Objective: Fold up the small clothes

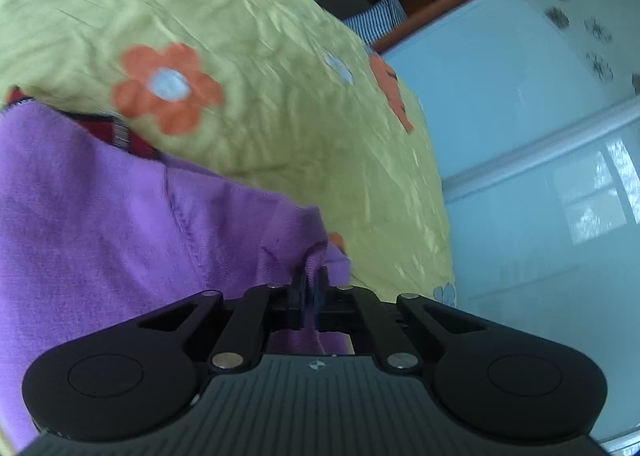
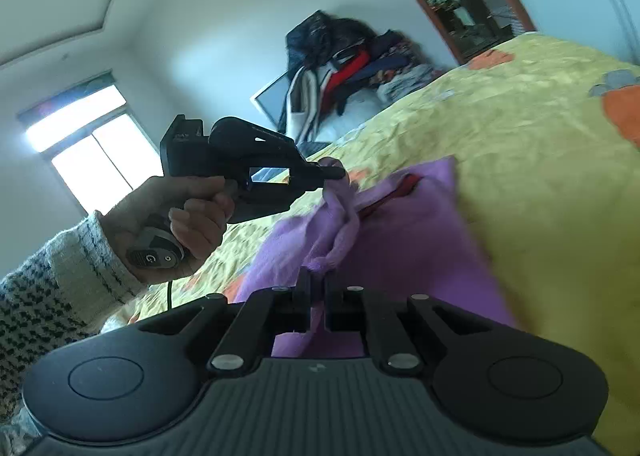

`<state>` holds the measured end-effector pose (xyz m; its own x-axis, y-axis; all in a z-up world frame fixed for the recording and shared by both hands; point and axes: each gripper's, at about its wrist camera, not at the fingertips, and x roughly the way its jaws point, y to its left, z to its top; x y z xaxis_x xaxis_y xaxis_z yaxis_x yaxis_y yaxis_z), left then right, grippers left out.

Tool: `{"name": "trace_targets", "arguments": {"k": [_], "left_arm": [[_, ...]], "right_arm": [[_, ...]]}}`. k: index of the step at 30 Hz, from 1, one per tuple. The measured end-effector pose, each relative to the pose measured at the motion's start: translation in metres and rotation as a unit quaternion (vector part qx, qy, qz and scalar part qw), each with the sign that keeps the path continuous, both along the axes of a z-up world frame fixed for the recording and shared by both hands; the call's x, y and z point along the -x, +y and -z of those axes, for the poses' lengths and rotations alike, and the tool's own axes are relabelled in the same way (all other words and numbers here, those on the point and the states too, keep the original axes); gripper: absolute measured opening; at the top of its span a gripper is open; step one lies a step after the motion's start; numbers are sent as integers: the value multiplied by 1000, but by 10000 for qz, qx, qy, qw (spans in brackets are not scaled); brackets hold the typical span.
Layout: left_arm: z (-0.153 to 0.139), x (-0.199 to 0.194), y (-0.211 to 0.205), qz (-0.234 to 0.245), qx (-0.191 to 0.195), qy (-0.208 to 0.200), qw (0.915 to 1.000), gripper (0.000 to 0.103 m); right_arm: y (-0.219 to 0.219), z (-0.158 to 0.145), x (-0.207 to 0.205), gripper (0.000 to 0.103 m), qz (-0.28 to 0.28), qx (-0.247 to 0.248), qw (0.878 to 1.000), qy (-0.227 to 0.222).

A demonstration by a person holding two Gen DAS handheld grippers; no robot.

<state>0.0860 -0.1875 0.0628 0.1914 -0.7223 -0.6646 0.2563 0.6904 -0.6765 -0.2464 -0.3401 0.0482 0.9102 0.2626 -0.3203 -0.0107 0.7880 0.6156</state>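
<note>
One purple garment (image 2: 404,224) lies on the bed, over a yellow-green bedspread (image 1: 248,36) printed with orange flowers. At left, one hand (image 2: 176,224) in a knit sleeve (image 2: 68,268) holds the left gripper (image 2: 334,173), its jaws pinching a bunched edge of the garment. Right of it, the right gripper (image 2: 317,276) pinches another bunched fold, jaws pressed together on the cloth. One clothes pile (image 2: 352,60) sits behind.

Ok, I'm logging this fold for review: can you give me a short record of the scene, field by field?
garment: purple top, partly lifted off the bed
surface: yellow bedspread with orange flowers
left tongs: shut on a bunched edge of the top
right tongs: shut on the top
background: clothes pile by the wall
image quality: blurred
</note>
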Motion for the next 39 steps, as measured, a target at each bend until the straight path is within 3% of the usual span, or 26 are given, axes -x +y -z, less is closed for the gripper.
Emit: {"name": "trace_targets", "arguments": {"k": [6, 15, 20, 21, 23, 24, 25, 27, 30, 33, 36, 39], "left_arm": [[14, 11, -52, 386, -134, -30, 9992, 2], [27, 25, -88, 611, -77, 11, 9981, 0], [44, 26, -102, 751, -367, 69, 9965, 0], [44, 26, -100, 706, -337, 82, 9969, 3], [33, 30, -91, 733, -134, 14, 9972, 18], [23, 33, -83, 750, -67, -91, 9971, 36], [10, 37, -72, 743, -33, -291, 9968, 53], [-15, 45, -41, 632, -57, -823, 9946, 71], [-32, 52, 9, 319, -520, -1316, 9894, 75], [-24, 51, 38, 137, -1258, -1675, 9777, 72], [0, 38, 51, 37, -1584, -1601, 9743, 66], [20, 29, 52, 14, -1934, -1734, 9657, 67]], "right_arm": [[-23, 8, 12, 5, 283, 23, 9995, 149], [-39, 15, 41, 5, 608, 26, 9979, 228], [-38, 29, 40, 8, 501, -44, 9949, 871], [-36, 29, 37, 13, 444, 90, 9937, 1023], [-37, 23, 39, 24, 494, 233, 9933, 1021], [-38, 18, 41, 31, 497, 327, 9940, 915], [-39, 12, 42, 31, 547, 433, 9942, 823], [-43, 0, 37, 31, 548, 665, 9942, 650], [-39, -13, 13, 31, 97, 995, 9941, 415], [-23, -16, -25, 31, -567, 1499, 9867, 292], [-13, -9, -67, 31, -1074, 1713, 9782, 481], [-16, 4, -103, 28, -1028, 2116, 9675, 928]]}}
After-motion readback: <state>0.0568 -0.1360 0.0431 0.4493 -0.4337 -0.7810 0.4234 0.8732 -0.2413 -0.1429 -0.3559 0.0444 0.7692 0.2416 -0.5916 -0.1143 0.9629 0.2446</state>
